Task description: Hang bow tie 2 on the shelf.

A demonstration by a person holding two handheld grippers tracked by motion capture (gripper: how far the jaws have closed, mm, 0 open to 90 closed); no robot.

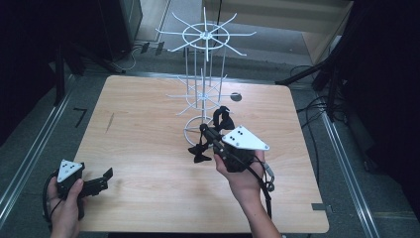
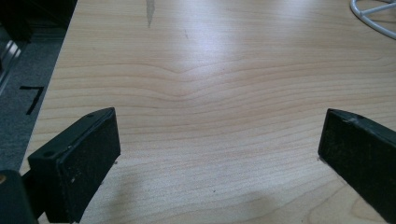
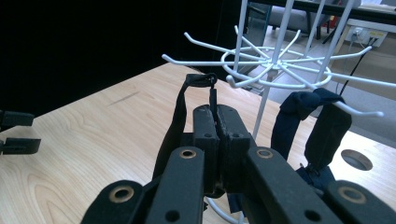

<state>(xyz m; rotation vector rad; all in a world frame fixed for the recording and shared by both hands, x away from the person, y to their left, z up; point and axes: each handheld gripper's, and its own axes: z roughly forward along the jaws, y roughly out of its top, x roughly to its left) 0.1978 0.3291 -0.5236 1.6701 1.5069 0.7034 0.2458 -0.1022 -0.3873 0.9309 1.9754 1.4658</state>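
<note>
Table (image 1: 148, 148) pale wood — dark room, white rack (image 1: 204, 74).

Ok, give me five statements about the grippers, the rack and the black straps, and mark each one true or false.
1. The right gripper is shut on a black strap. True.
2. The left gripper is clamped on a strap too. False: its jaws stand wide apart over the bare table, holding nothing.
3. A dark strap loop hangs on a hook of the white wire rack. True.
4. The rack lies tipped over on the table. False: it stands upright on its ring base.
5. The left gripper is beside the rack. False: it is near the table's front left corner, far from it.
</note>
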